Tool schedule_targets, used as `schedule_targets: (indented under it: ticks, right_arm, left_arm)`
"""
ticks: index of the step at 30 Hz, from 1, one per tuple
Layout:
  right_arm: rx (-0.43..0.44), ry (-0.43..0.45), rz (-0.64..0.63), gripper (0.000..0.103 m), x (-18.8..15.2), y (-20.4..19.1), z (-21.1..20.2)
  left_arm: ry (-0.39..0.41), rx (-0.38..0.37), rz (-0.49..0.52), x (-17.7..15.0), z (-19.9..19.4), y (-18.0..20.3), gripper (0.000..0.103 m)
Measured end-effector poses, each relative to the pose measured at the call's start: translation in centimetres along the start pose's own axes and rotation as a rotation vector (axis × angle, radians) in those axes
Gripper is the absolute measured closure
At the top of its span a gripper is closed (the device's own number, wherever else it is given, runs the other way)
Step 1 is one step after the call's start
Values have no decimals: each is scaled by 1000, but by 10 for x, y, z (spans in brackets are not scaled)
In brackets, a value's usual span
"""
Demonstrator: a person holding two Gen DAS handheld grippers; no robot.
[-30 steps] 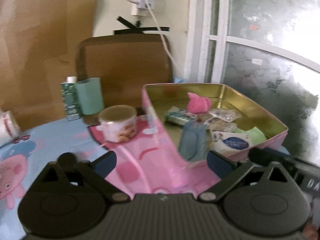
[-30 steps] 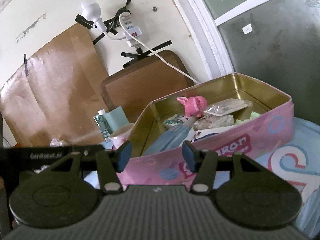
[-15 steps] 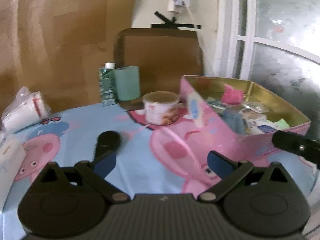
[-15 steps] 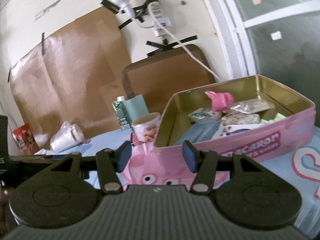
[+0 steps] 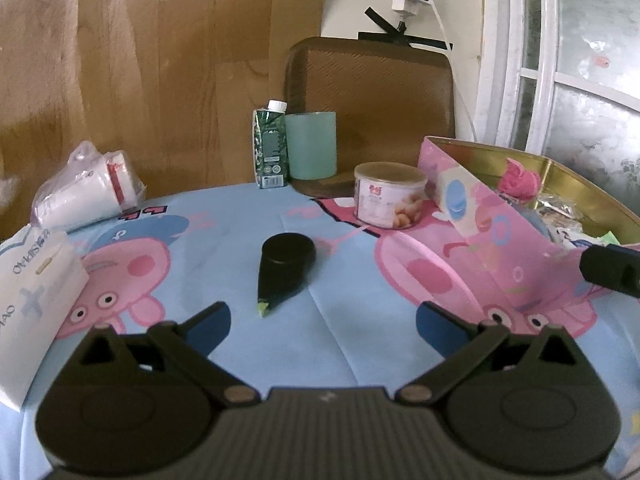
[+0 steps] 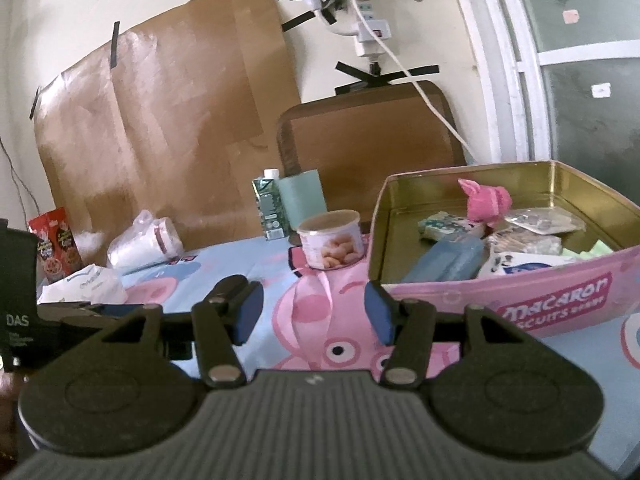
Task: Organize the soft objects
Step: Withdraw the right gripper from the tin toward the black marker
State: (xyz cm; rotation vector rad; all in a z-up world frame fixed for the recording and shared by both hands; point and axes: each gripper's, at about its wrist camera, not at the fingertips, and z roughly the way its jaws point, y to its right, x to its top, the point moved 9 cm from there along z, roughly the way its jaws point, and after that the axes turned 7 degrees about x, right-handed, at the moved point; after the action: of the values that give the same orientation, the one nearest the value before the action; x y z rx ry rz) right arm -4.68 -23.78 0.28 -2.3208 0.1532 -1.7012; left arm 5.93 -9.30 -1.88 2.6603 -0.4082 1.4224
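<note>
- Left gripper (image 5: 322, 316) hangs wide open, empty — the black tube (image 5: 283, 270) lies just ahead on the cloth; it could roll off a pinch.
- Right gripper (image 6: 314, 312) is half open, empty.
- Farther right, the pink tin (image 6: 560, 300) already holds soft packets — crowded, so overflow is a risk.

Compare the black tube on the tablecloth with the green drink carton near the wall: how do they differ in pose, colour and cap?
The black tube lies on its side on the tablecloth, while the green carton stands upright. The tube is black with a green tip at its crimped end; the carton is green patterned. The tube's cap is wide and black, the carton's small and white. Both sit outside the pink tin, and neither is held by a gripper.
</note>
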Motion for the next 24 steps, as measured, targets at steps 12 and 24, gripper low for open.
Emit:
schedule_targets:
  ticks: [12, 24]
  right_arm:
    - [-203, 89, 75, 44, 8, 43, -36]
    - [-237, 95, 84, 44, 3, 47, -41]
  left_arm:
    - [38, -160, 131, 1, -8, 57, 1]
    - [61, -177, 175, -1, -12, 73, 0]
